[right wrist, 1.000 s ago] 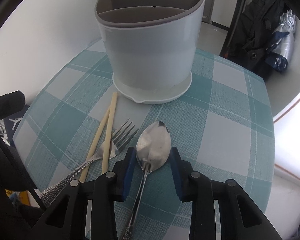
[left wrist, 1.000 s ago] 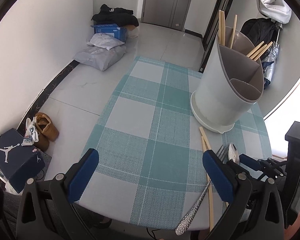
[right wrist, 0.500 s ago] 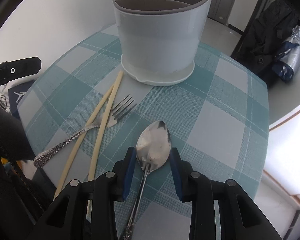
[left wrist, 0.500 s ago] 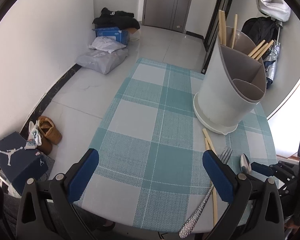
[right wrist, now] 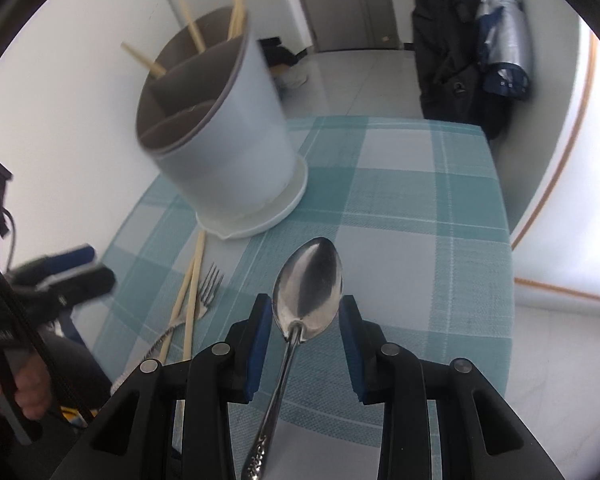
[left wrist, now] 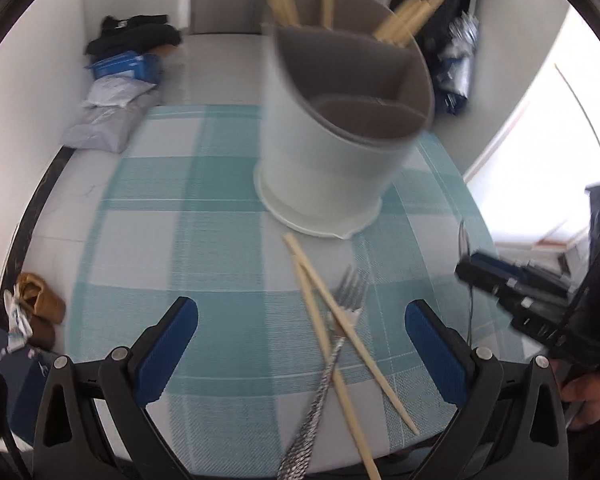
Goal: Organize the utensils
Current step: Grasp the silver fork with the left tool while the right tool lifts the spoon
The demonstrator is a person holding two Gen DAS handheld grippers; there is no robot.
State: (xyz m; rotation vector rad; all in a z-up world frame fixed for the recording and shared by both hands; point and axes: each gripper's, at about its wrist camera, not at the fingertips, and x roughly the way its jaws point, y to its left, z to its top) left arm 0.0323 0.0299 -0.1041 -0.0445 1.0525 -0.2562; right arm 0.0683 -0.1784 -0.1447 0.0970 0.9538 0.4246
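Observation:
A white utensil holder (left wrist: 340, 136) with grey compartments stands on the checked table (left wrist: 180, 216); several chopsticks stick out of its back part. It also shows in the right wrist view (right wrist: 220, 148). A fork (left wrist: 340, 320) and two chopsticks (left wrist: 324, 312) lie crossed in front of it, between the fingers of my left gripper (left wrist: 300, 344), which is open and empty above the table's near edge. My right gripper (right wrist: 306, 328) is shut on a metal spoon (right wrist: 308, 284), bowl forward, held above the table right of the holder. The right gripper shows at the right in the left wrist view (left wrist: 512, 288).
The fork (right wrist: 208, 288) and chopsticks (right wrist: 192, 292) lie left of the spoon. Bags and a blue box (left wrist: 120, 68) sit on the floor beyond the table, shoes (left wrist: 36, 304) at the left. A dark coat and an umbrella (right wrist: 496, 40) hang at the back right.
My right gripper has lifted and swung right with the spoon, so the holder now sits to its left. My left gripper has moved right, over the fork and chopsticks.

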